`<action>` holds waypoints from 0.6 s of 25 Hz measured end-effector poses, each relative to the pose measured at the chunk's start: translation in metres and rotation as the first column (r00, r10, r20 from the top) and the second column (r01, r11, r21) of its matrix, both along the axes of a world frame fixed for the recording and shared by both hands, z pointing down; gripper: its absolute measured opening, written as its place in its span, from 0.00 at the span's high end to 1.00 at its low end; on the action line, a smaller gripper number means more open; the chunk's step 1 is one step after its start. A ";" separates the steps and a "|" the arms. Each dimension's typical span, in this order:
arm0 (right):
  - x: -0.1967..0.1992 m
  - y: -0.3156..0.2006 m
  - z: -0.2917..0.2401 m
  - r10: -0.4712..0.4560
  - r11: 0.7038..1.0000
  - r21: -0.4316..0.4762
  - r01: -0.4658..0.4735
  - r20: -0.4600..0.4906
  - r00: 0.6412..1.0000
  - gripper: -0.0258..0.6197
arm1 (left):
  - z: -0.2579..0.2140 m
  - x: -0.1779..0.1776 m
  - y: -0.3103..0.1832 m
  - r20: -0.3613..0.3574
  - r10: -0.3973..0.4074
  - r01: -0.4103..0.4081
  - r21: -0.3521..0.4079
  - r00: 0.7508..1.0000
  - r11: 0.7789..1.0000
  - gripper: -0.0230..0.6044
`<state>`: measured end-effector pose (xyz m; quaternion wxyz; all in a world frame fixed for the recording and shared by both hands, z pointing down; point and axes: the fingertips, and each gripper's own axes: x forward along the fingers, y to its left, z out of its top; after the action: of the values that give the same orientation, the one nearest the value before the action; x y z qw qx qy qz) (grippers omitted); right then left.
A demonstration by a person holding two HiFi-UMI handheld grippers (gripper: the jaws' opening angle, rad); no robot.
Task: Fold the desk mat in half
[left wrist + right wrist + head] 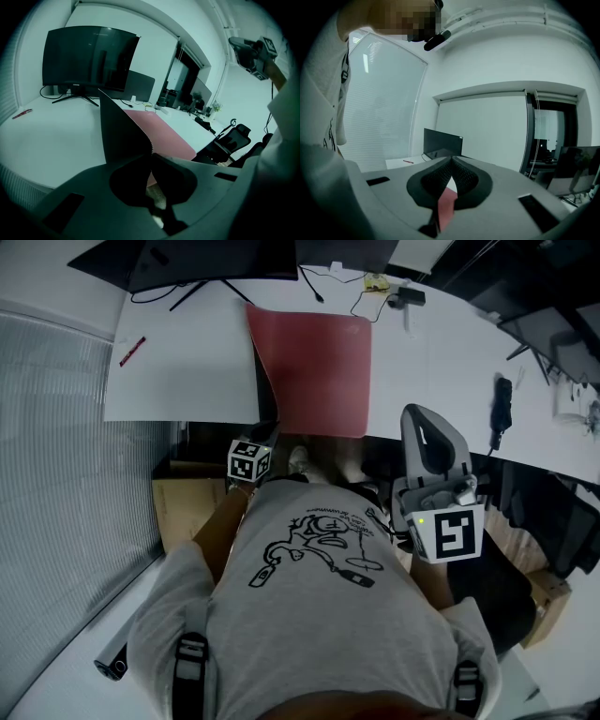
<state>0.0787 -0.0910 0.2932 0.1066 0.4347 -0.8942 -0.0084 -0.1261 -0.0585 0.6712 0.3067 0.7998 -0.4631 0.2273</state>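
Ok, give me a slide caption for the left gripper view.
Left gripper, jaws shut on the raised desk mat, monitor behind.

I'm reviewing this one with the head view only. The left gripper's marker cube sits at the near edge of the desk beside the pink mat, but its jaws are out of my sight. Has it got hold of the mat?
Observer: Yes. In the left gripper view the left gripper is clamped on the edge of the desk mat, and the mat's dark underside stands up from the jaws.
Operator: And the other one?
Observer: In its own view the right gripper has its pad tips together with nothing clamped. Pink shows only through the gap behind them.
Operator: Is the monitor on?
Observer: No, its screen is dark in the left gripper view.
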 end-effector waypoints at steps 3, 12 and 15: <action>0.008 0.001 -0.001 0.000 1.000 0.001 0.000 -0.006 1.000 0.95 | -0.001 0.010 0.001 -0.002 0.008 -0.008 0.001 1.000 1.000 0.91; 0.025 0.001 -0.010 0.030 0.999 0.010 -0.031 0.042 0.999 0.95 | -0.002 0.033 0.001 0.003 0.019 -0.019 0.003 1.000 1.000 0.91; 0.028 0.000 -0.012 0.039 0.999 0.011 -0.040 0.060 0.997 0.95 | -0.003 0.038 -0.001 0.004 0.020 -0.020 0.004 1.000 1.000 0.91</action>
<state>0.1070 -0.0915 0.2812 0.0773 0.4531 -0.8881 0.0012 -0.0880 -0.0590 0.6682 0.3021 0.8045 -0.4562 0.2308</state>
